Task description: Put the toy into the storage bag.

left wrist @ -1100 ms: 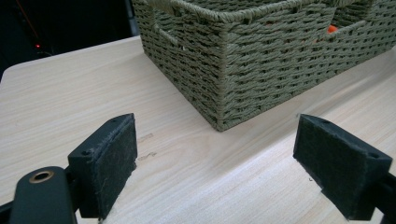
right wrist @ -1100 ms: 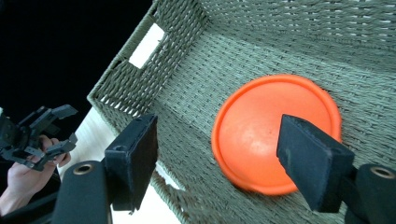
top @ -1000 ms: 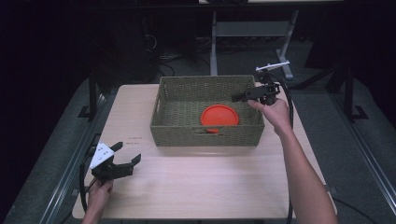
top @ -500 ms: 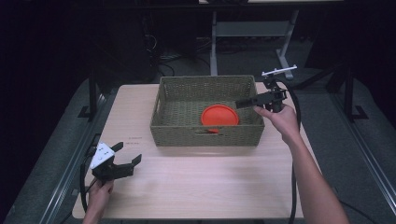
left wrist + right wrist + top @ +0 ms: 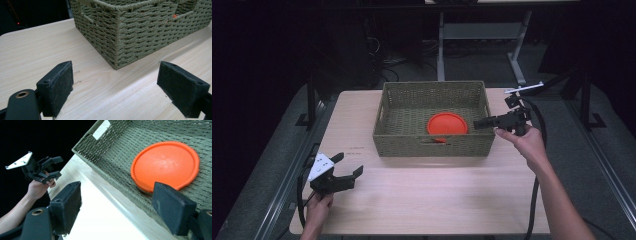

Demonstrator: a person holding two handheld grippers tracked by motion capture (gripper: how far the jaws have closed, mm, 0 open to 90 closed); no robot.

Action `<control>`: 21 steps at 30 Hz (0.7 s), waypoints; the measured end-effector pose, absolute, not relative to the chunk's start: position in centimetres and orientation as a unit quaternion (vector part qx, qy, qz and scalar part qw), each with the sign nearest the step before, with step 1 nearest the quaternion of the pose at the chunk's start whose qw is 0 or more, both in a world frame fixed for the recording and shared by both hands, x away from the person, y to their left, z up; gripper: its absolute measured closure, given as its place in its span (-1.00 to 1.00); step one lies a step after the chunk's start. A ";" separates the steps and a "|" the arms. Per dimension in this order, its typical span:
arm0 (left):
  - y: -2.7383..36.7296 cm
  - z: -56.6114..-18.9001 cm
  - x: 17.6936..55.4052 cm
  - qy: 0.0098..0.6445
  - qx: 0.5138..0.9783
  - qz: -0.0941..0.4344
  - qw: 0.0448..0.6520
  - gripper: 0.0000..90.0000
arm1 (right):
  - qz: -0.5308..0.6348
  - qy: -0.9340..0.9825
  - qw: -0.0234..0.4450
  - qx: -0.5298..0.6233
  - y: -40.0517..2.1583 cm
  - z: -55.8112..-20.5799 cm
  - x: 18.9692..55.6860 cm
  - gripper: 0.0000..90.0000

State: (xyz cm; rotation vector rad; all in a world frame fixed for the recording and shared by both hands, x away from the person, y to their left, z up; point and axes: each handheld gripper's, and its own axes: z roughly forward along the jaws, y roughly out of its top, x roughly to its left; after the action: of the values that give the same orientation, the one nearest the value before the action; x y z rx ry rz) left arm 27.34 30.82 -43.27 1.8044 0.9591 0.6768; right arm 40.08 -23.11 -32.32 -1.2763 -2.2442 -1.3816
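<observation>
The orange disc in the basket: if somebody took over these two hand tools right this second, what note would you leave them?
Right gripper: jaws have just been opening, nothing between them, at the basket's right rim.
Left gripper: open, empty, near the table's front left corner.
Orange disc: lying flat inside the woven basket, toward its right side.
Done: the disc appears to be placed and let go.
Left: probably just draw the right gripper clear; I see nothing else on the table waiting to go in.
</observation>
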 end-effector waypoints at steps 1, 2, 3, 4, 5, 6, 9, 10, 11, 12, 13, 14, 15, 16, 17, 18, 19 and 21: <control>30.8 -43.3 27.4 0.392 0.738 0.275 0.474 -0.71 | -0.472 -0.762 0.105 -0.432 -23.3 -32.3 39.8 -0.50; 30.8 -43.3 27.4 0.392 0.739 0.274 0.474 -0.71 | -0.476 -0.760 0.103 -0.431 -23.6 -32.3 39.4 -0.50; 30.8 -43.3 27.3 0.391 0.739 0.275 0.474 -0.71 | -0.481 -0.758 0.102 -0.429 -23.8 -32.3 39.1 -0.50; 30.9 -43.3 27.3 0.390 0.740 0.278 0.473 -0.71 | -0.482 -0.758 0.104 -0.426 -23.9 -32.3 38.7 -0.51; 30.9 -43.3 27.3 0.392 0.739 0.278 0.473 -0.71 | -0.484 -0.759 0.101 -0.424 -24.1 -32.3 38.4 -0.52; 30.9 -43.3 27.3 0.393 0.738 0.277 0.474 -0.71 | -0.488 -0.758 0.097 -0.422 -24.3 -32.3 38.0 -0.52; 30.9 -43.3 27.3 0.392 0.738 0.277 0.474 -0.71 | -0.489 -0.759 0.093 -0.419 -24.8 -32.4 37.2 -0.53; 30.9 -43.3 27.3 0.392 0.739 0.276 0.474 -0.71 | -0.490 -0.759 0.090 -0.419 -25.0 -32.4 36.9 -0.54; 30.9 -43.3 27.3 0.391 0.739 0.276 0.474 -0.71 | -0.491 -0.758 0.091 -0.419 -25.2 -32.4 36.8 -0.54; 30.8 -43.3 27.3 0.391 0.739 0.276 0.474 -0.71 | -0.491 -0.759 0.090 -0.417 -25.3 -32.4 36.6 -0.55; 30.9 -43.3 27.3 0.391 0.740 0.276 0.473 -0.71 | -0.490 -0.760 0.088 -0.419 -25.6 -32.4 36.4 -0.56; 30.9 -43.3 27.3 0.391 0.739 0.275 0.474 -0.71 | -0.493 -0.758 0.085 -0.419 -25.8 -32.4 36.2 -0.55; 30.9 -43.3 27.3 0.392 0.738 0.276 0.474 -0.71 | -0.497 -0.756 0.085 -0.417 -25.9 -32.5 36.0 -0.55; 30.9 -43.3 27.3 0.393 0.738 0.276 0.474 -0.71 | -0.500 -0.754 0.084 -0.418 -26.1 -32.6 35.9 -0.55; 30.9 -43.3 27.3 0.393 0.737 0.274 0.476 -0.71 | -0.501 -0.752 0.085 -0.421 -26.2 -32.7 35.7 -0.55; 30.9 -43.3 27.3 0.392 0.738 0.274 0.476 -0.71 | -0.506 -0.749 0.084 -0.419 -26.4 -33.0 35.6 -0.55; 30.8 -43.3 27.4 0.392 0.738 0.274 0.476 -0.71 | -0.506 -0.747 0.089 -0.423 -26.4 -33.1 35.5 -0.56; 30.7 -43.3 27.3 0.391 0.740 0.272 0.474 -0.71 | -0.509 -0.745 0.087 -0.422 -26.6 -33.6 35.3 -0.56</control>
State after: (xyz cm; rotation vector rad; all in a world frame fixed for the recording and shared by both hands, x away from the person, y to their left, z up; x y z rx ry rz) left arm 27.34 30.71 -43.33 1.8099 0.9575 0.6661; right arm 35.35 -26.56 -33.64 -1.2584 -2.2182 -1.5168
